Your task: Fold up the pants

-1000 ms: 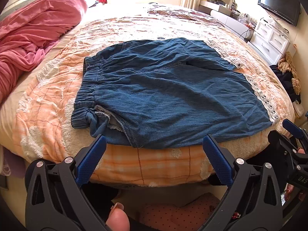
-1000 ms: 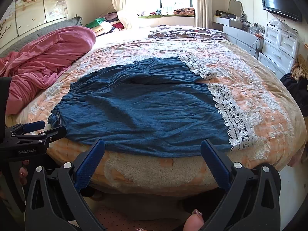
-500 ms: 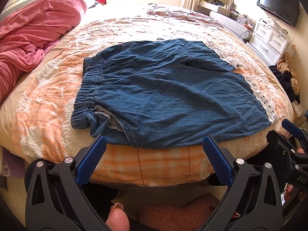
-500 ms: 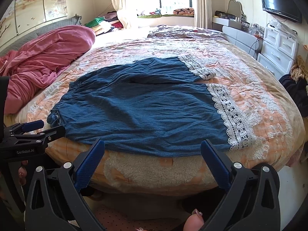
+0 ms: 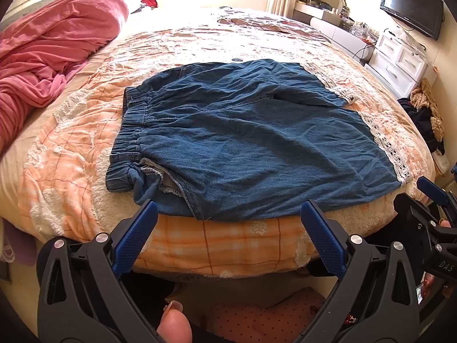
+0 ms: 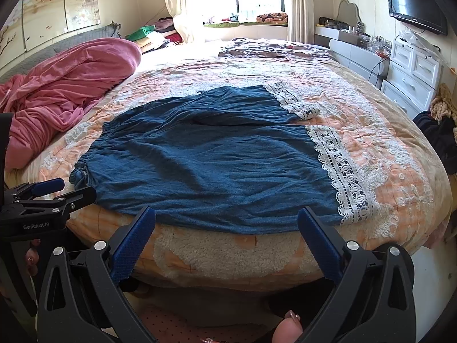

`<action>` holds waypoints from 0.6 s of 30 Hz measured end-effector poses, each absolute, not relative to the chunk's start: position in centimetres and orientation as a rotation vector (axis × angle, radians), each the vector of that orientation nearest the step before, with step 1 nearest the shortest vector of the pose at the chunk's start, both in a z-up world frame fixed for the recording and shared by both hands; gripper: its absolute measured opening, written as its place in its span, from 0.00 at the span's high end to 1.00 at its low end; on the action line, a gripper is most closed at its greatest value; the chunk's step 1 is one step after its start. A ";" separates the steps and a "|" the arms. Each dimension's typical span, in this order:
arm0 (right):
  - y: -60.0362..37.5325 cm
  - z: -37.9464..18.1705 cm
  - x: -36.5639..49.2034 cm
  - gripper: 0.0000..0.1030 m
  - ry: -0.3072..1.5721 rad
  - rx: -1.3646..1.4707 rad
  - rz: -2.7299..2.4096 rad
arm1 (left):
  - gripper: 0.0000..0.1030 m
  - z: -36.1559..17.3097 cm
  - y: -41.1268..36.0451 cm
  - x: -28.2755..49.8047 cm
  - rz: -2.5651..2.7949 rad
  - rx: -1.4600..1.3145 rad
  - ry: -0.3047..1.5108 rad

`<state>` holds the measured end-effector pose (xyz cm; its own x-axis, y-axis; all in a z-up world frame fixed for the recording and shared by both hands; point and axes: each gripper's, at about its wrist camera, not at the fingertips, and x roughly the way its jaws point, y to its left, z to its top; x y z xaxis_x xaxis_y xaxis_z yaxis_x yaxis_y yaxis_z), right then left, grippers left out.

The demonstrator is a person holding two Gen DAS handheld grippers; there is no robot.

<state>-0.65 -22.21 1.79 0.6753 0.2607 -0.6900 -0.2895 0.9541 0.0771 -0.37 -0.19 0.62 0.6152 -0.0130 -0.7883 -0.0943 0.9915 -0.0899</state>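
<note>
We hold both grippers spread before the pants on the bed.

The blue pants (image 5: 251, 143) lie flat on the orange quilt (image 5: 65, 165) near the bed's close edge, waistband to the left, lace-trimmed hems to the right. Our left gripper (image 5: 227, 228) and right gripper (image 6: 225, 231) hover just off the near edge, fingers wide apart and holding nothing. A pink blanket (image 6: 65, 91) sits bunched at far left.

One pair of blue pants (image 5: 251, 143), two lace-trimmed legs. One bed (image 5: 71, 154). One pink blanket (image 6: 65, 91). Two grippers: left gripper (image 5: 228, 237), right gripper (image 6: 227, 234). One television (image 6: 414, 3).
</note>
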 end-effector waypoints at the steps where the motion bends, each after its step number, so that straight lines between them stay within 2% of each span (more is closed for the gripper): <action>1: -22.2 1.8 -0.6 0.04 0.770 -0.041 0.309 | 0.09 0.6 -0.2 -0.4 0.049 -0.126 0.908; 18: -21.4 1.8 0.8 0.04 0.783 -0.039 0.341 | 0.09 0.8 0.1 0.2 0.050 -0.137 0.910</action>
<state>0.79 -21.41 1.83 0.6571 0.2863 -0.6973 -0.3152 0.9447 0.0909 0.19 0.08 0.78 0.6132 -0.0147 -0.7898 -0.1016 0.9900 -0.0974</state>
